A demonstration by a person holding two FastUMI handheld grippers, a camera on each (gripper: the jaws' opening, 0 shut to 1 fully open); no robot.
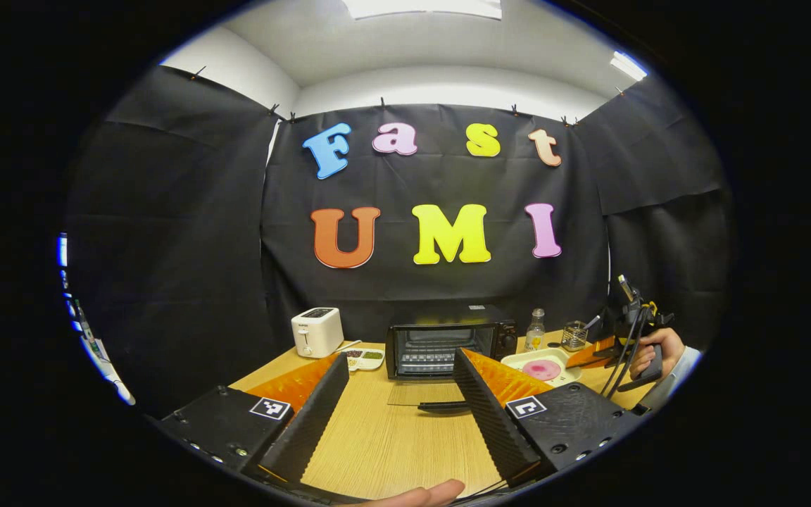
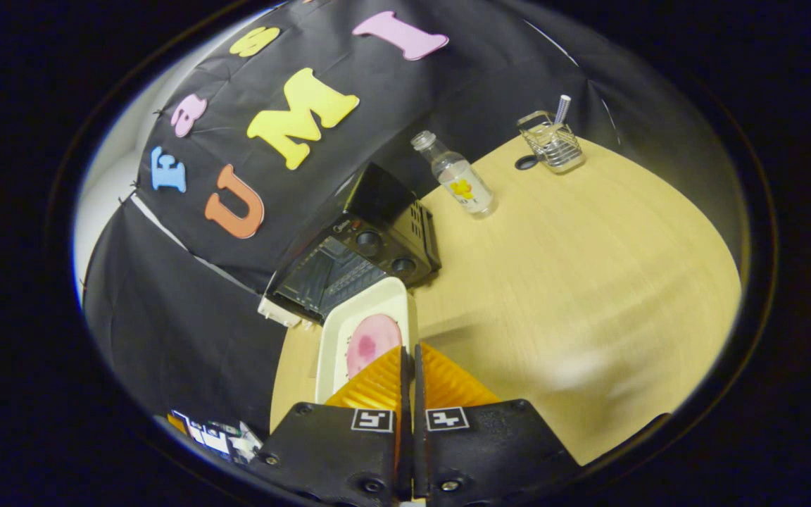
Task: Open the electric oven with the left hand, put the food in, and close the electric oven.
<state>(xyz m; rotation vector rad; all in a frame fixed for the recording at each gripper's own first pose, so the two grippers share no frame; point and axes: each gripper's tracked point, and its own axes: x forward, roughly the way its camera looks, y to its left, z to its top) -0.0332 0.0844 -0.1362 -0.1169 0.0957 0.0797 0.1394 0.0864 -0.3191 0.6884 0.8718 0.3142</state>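
The black electric oven (image 1: 441,348) stands at the table's back, its glass door (image 1: 419,393) folded down flat with the handle toward me. My left gripper (image 1: 400,366) is open in front of that door, holding nothing. Right of the oven is a white tray (image 1: 518,360) with a pink piece of food (image 1: 543,369) on it. My right gripper (image 1: 588,354), held by a hand (image 1: 652,352), grips the tray's right rim. In the right gripper view, the right gripper (image 2: 410,350) is shut on the rim of the tray (image 2: 349,317), with the food (image 2: 370,341) just ahead and the oven (image 2: 356,246) beyond.
A white toaster (image 1: 317,331) and a small divided dish (image 1: 363,359) sit left of the oven. A clear bottle (image 2: 458,176) and a wire basket (image 2: 553,144) stand at the back right. The wooden table (image 2: 574,267) stretches wide to the right.
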